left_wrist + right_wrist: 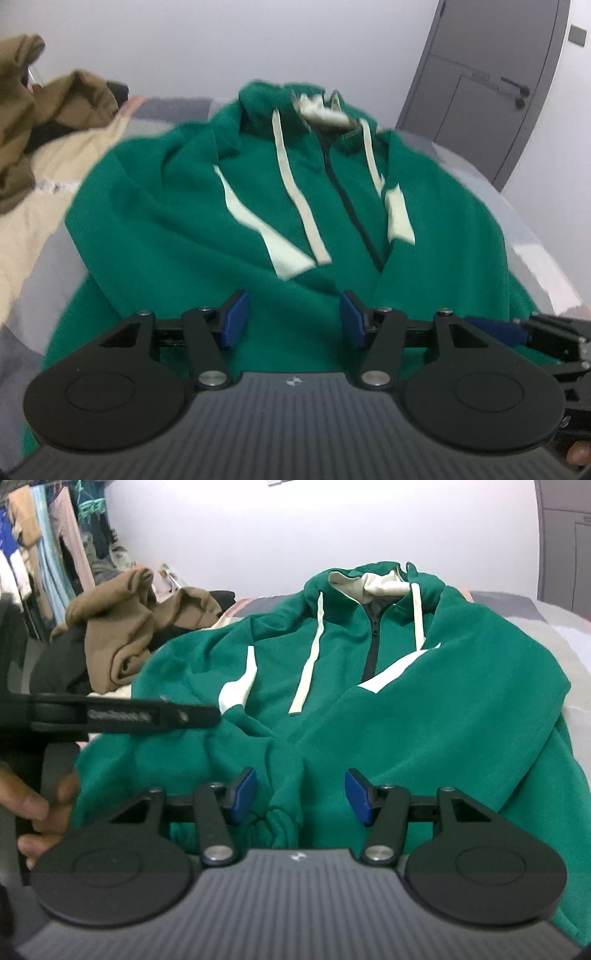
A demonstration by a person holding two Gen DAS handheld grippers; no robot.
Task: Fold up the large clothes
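Observation:
A green hoodie (177, 221) with white drawstrings, white stripes and a dark zip lies front up on the bed, its sleeves laid in over the chest. My left gripper (293, 317) hovers over the hoodie's lower part, its blue pads wide apart with nothing between them. In the right wrist view the left gripper (147, 716) shows side-on at the left, above a sleeve. My right gripper (301, 797) is open over the hoodie (424, 720). A bunched green cuff (282, 823) lies between its pads, and neither pad presses it. The right gripper's fingers (495, 328) show at the left wrist view's right edge.
A heap of brown and dark clothes (125, 635) sits at the hoodie's left on the grey and beige bedcover (33, 236). Hanging clothes (48, 554) fill the far left. A grey door (491, 81) stands at the back right. A person's hand (37, 805) grips the left tool.

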